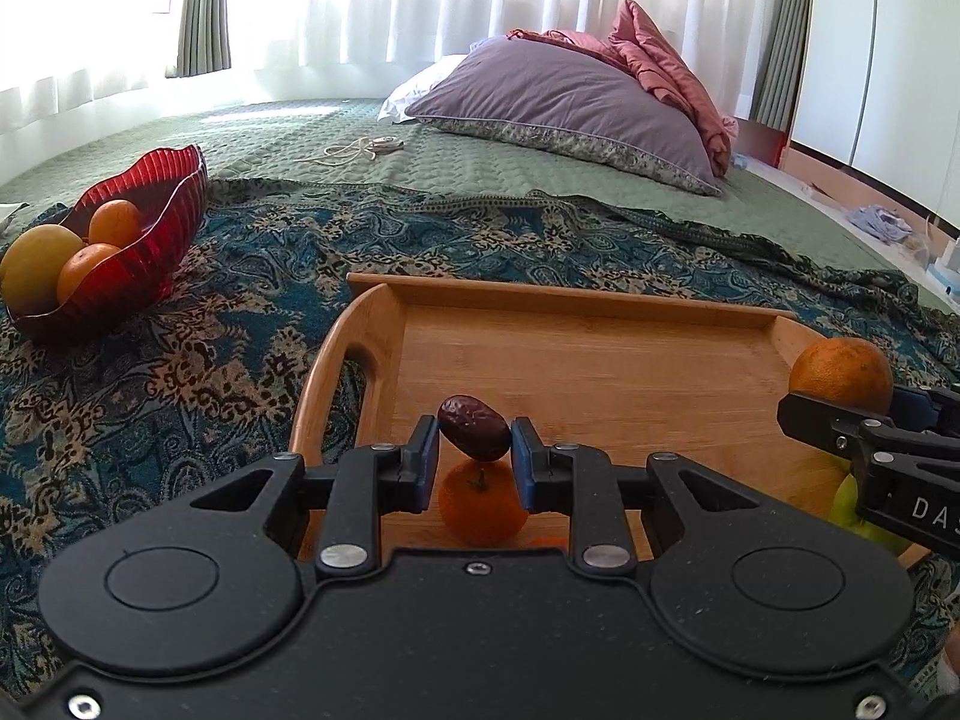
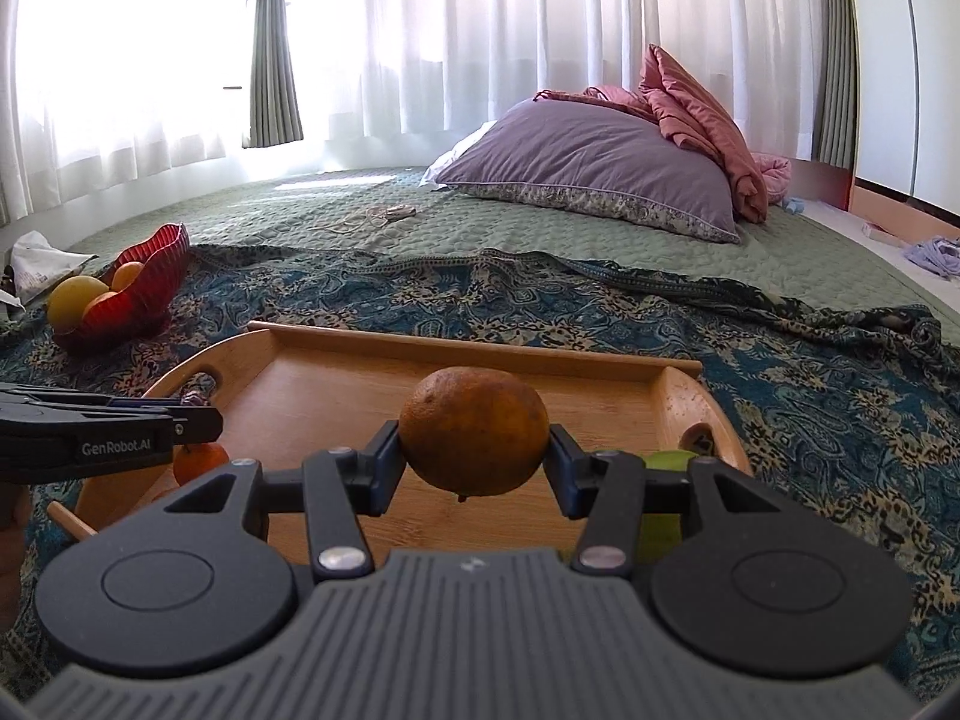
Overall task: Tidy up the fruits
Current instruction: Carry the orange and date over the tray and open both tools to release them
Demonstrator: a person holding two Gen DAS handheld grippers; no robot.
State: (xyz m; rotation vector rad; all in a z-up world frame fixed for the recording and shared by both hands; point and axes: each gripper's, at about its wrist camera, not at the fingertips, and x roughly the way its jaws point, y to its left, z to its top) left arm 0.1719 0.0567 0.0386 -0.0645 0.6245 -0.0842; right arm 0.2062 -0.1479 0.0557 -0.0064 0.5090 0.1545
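- Landmark: rectangular bamboo tray (image 1: 600, 360) with cut-out handles, sitting on a teal paisley-patterned throw (image 1: 210, 360) spread over a green quilted bedspread (image 1: 480, 162).
- Far left of the tray, well apart: red ribbed glass bowl (image 1: 162, 240) sitting on the throw, holding a yellow round fruit (image 1: 36, 267) and two small oranges (image 1: 114, 222).
- Beyond the tray, toward its left: a coil of cream cord (image 1: 354, 149) lying on the bedspread.
- Over the tray's near-left part: left gripper (image 1: 474, 441) is clamping a dark brown wrinkled date (image 1: 473, 435) between both pads, holding it clear above the tray floor.
- Directly under the date: a small stemmed orange tangerine (image 1: 480, 510) is resting on the tray floor, partly hidden by the gripper body.
- Beyond the tray, toward its right: large mauve pillow (image 1: 570, 96) with a patterned border, pink crumpled duvet (image 1: 666, 66) piled behind it.
- Over the tray's right part: right gripper (image 2: 474, 450) is gripping a large dull-orange orange (image 2: 474, 429), pads pressing on both its sides, fruit lifted off the tray floor.
- At the tray's near-right corner by the right handle: a green fruit (image 2: 666, 459), mostly hidden behind the right gripper; cannot tell which kind.
- Both grippers are hanging side by side above the tray, apart from each other.
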